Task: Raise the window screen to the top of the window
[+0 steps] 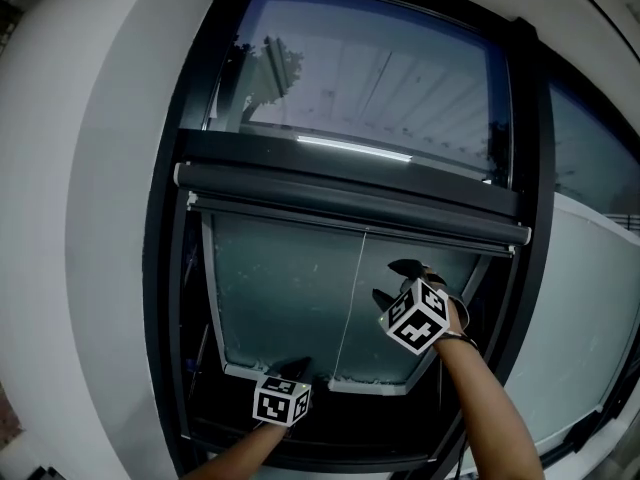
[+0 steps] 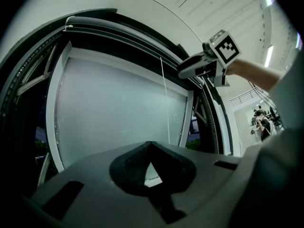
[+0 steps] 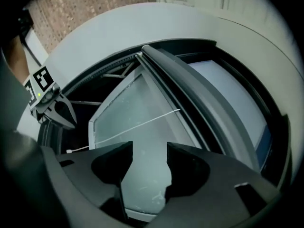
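Note:
The window screen's dark handle bar (image 1: pixel 350 203) runs across the window at about mid-height, also seen as a slanted bar (image 3: pixel 190 89) in the right gripper view. A thin white pull cord (image 1: pixel 350 298) hangs from it down the frosted pane (image 2: pixel 114 113). My right gripper (image 1: pixel 393 281) is below the bar's right part, in front of the pane, open with nothing between its jaws (image 3: pixel 149 148). My left gripper (image 1: pixel 295 368) is low at the pane's bottom white rail; its tips meet (image 2: pixel 151 144), so it is shut, and I see nothing held.
The black window frame (image 1: pixel 165 268) curves round both sides, with a white wall (image 1: pixel 90 218) at the left. Each gripper shows in the other's view: the right one (image 2: pixel 183 72) and the left one (image 3: pixel 64 115). The cord's loose end (image 3: pixel 70 151) lies low left. A person (image 2: pixel 262 122) stands far off.

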